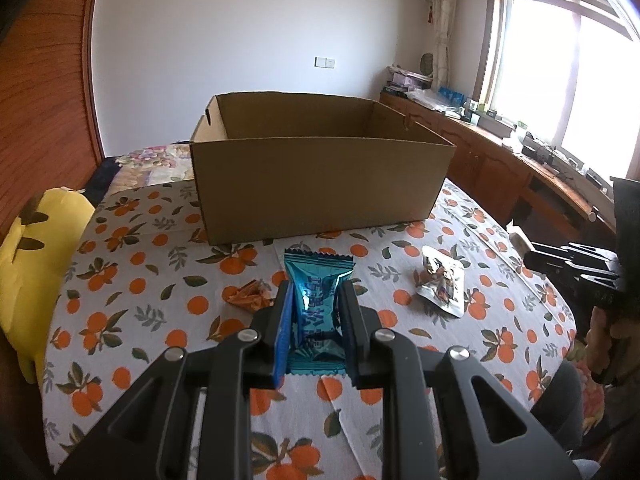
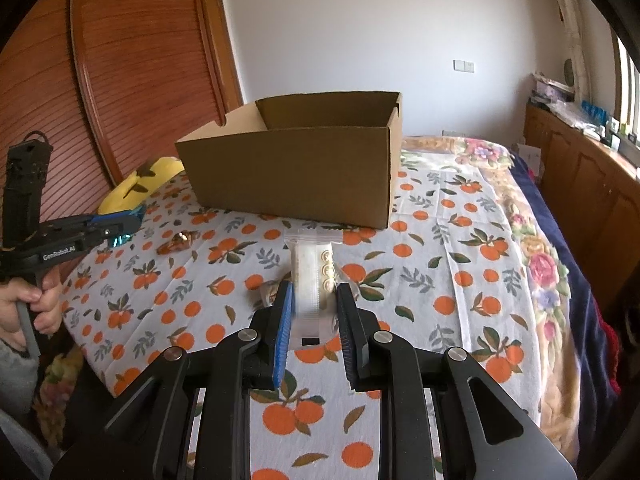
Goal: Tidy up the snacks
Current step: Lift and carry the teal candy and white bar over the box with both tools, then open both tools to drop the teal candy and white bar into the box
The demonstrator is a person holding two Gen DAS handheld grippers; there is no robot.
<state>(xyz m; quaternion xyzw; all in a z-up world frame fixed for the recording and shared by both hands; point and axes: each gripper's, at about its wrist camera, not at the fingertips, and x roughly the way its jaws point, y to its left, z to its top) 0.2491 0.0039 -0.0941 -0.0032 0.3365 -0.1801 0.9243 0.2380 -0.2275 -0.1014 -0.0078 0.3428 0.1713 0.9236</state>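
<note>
An orange-print cloth [image 1: 132,272] covers the surface. Ahead of the left gripper [image 1: 316,292] stands a cardboard box [image 1: 316,184]; an orange wrapper [image 1: 248,298] lies left, a silver packet [image 1: 442,286] right.

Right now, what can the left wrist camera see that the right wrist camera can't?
Only the left wrist view shows the bright window and the silvery snack packet lying loose on the orange-print tablecloth.

Only the right wrist view shows the clear snack packet gripped by the right gripper, plus the person's hand on the other tool.

Both show the cardboard box, the yellow plush toy, the crumpled orange wrapper, and the blue snack packet in the left gripper.
</note>
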